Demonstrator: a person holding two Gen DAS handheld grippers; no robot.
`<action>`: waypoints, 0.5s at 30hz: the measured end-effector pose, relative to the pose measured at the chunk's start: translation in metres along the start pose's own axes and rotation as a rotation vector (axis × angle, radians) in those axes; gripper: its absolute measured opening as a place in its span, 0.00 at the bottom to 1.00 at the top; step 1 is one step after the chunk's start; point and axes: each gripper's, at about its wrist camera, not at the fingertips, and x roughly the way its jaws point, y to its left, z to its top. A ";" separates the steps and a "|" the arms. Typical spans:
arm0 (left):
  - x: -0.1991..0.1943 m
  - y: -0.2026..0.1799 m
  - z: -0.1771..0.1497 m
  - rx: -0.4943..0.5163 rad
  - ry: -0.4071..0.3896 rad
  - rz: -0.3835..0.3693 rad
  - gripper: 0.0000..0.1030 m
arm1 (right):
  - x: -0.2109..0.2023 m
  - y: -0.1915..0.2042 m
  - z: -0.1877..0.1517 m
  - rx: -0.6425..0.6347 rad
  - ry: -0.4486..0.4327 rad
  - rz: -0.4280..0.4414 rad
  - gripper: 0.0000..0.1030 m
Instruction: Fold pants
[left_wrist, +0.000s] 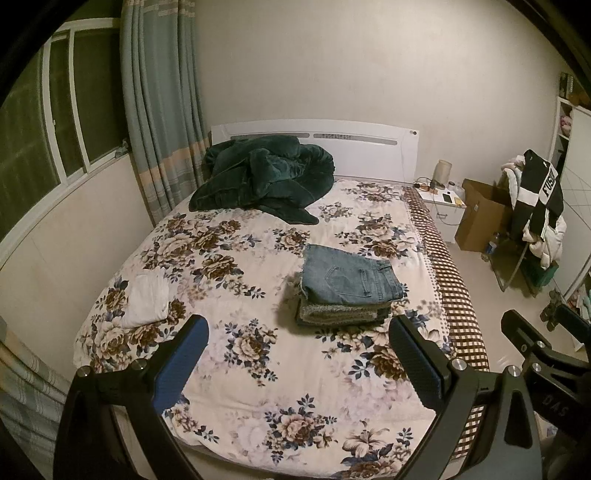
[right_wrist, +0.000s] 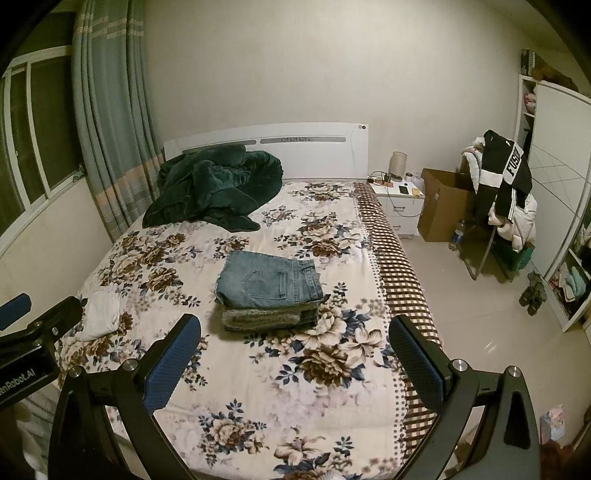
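Folded blue jeans lie on top of a small stack of folded clothes on the flowered bed; the jeans also show in the right wrist view. My left gripper is open and empty, held above the bed's near part, short of the stack. My right gripper is open and empty, also short of the stack. The right gripper's body shows at the right edge of the left wrist view.
A white folded garment lies at the bed's left side. A dark green blanket is heaped by the headboard. A nightstand, a cardboard box and a chair with clothes stand to the right of the bed.
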 end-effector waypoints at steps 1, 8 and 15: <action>0.000 0.000 0.000 0.000 0.000 0.000 0.97 | 0.000 0.000 0.000 -0.001 0.001 0.000 1.00; 0.000 0.002 -0.001 0.002 0.001 0.001 0.97 | 0.000 0.000 -0.003 0.000 0.004 0.003 1.00; -0.003 0.004 -0.005 -0.005 -0.006 0.000 0.97 | 0.002 0.002 -0.002 -0.002 0.003 0.004 1.00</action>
